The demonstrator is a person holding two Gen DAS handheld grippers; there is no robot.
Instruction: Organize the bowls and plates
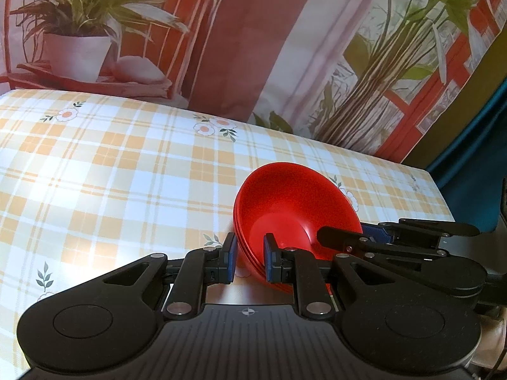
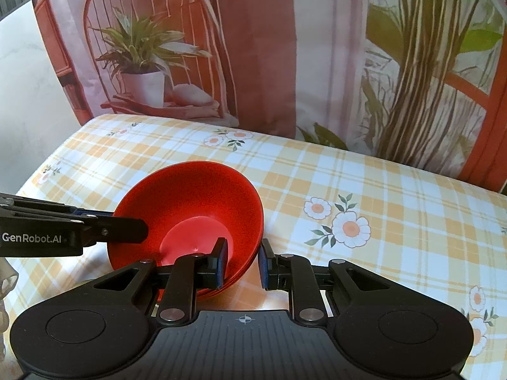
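Note:
A stack of red bowls (image 1: 285, 209) sits nested on the checked tablecloth; it also shows in the right wrist view (image 2: 190, 202). My left gripper (image 1: 250, 258) straddles the stack's left rim, one blue pad inside, one outside, with a visible gap to the outer pad. My right gripper (image 2: 242, 261) straddles the opposite rim the same way, with a gap on the outer side. Each gripper shows in the other's view, the right gripper (image 1: 342, 239) at the right of the bowls, the left gripper (image 2: 126, 224) at their left.
The table (image 2: 380, 190) carries a yellow and white plaid cloth with flowers. A printed backdrop (image 1: 253, 47) with plants hangs right behind its far edge. The table's right edge (image 1: 440, 190) lies close to the bowls.

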